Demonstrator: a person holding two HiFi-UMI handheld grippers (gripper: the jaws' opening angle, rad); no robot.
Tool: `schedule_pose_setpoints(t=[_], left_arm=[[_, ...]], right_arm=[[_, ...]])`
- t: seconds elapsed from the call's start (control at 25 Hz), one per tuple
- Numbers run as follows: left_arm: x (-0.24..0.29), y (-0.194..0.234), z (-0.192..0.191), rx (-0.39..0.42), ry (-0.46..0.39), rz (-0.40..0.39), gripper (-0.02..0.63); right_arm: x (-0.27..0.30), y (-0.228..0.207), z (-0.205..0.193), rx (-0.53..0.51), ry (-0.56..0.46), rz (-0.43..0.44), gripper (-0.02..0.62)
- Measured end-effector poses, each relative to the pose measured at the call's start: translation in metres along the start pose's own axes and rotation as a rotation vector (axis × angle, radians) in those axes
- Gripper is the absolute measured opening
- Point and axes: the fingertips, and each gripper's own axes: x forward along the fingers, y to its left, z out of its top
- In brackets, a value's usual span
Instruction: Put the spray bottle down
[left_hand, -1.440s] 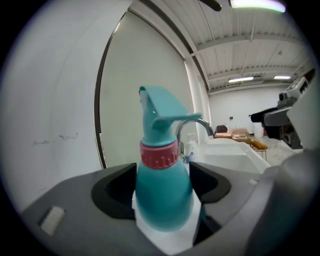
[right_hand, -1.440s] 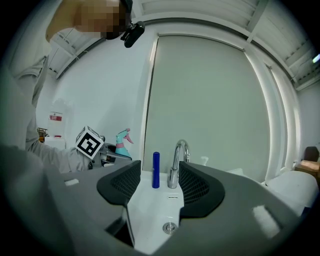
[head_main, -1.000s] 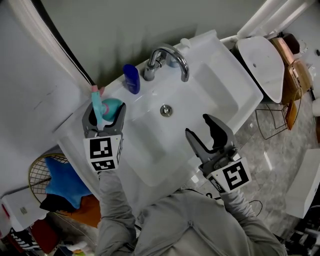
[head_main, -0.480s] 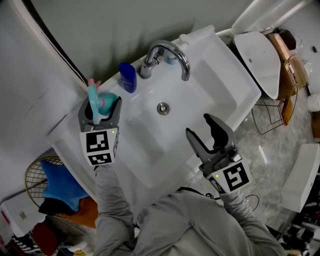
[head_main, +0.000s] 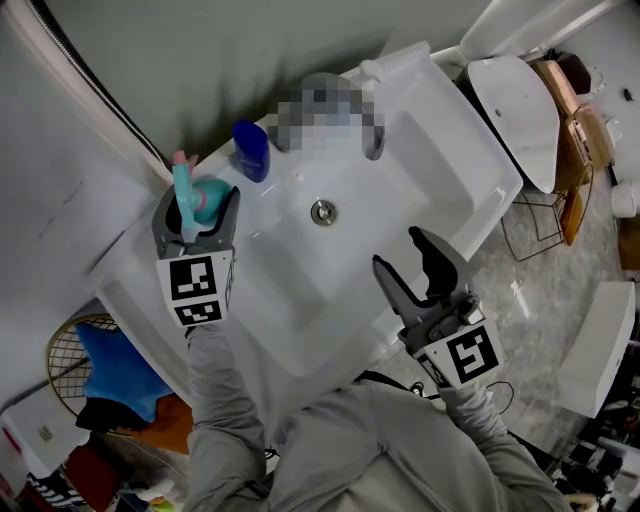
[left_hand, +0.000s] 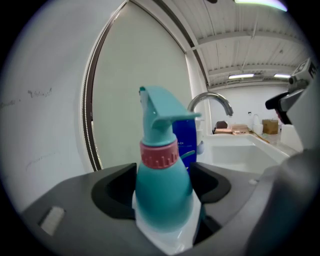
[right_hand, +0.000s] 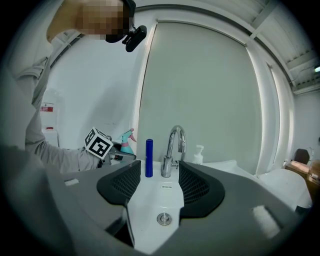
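The glossy white sink (head_main: 430, 160) is partly hidden by the person's arms. Over it hangs the right claw (head_main: 400, 250), gaping and empty. The left claw (head_main: 197, 210) clamps the teal plastic spray bottle (left_hand: 162, 190) (ribbed pink collar) at the sink's left rim, its base hidden, near a blue bottle (head_main: 250, 150).

Left gripper (head_main: 196, 214): jaws closed against both sides of the upright spray bottle (left_hand: 162, 187). Left arm (head_main: 215, 385) stretched forward, grey sleeve. Right gripper (head_main: 402, 255): jaws wide apart, empty, pointing forward, nearer the body than the left.
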Motion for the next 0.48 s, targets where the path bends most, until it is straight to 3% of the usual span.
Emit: schedule_pose_setpoints(t=[0.48], left_arm=[[0.015,-0.001,-0.011,0.013,0.025,-0.007,0.382]], right_arm=[[0.004,-0.004,-0.005,0.006,0.014,-0.013,0.238]])
